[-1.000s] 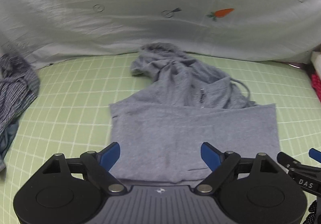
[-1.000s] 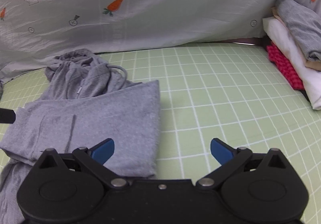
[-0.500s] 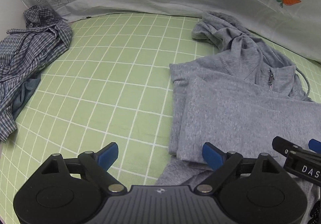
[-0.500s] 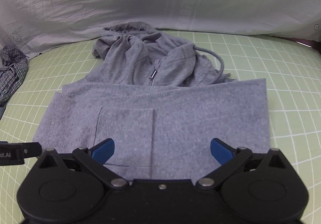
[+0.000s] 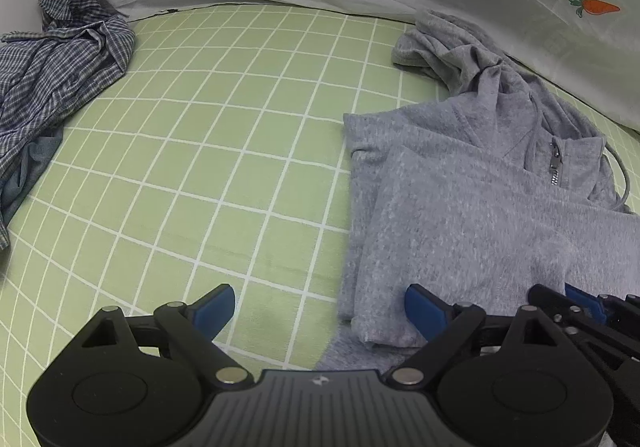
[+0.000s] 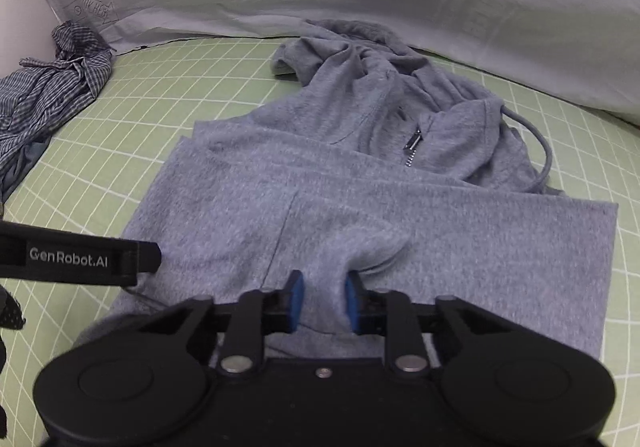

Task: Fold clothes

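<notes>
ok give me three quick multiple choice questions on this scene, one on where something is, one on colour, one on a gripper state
1. Where does the crumpled blue checked shirt lie relative to the grey zip-up hoodie?
A. on top of it
B. apart, to its left
C. under it

2. What colour is the gridded mat?
A. light green
B. red
C. black

3. What is the right gripper doing?
A. hanging open above the mat
B. pinching hoodie fabric
C. holding the shirt

Answers: 1 B, bare mat separates them. 2 A, green squares with white lines. 3 B, its blue fingers are closed on a raised fold of grey fabric, while the left gripper is open.
</notes>
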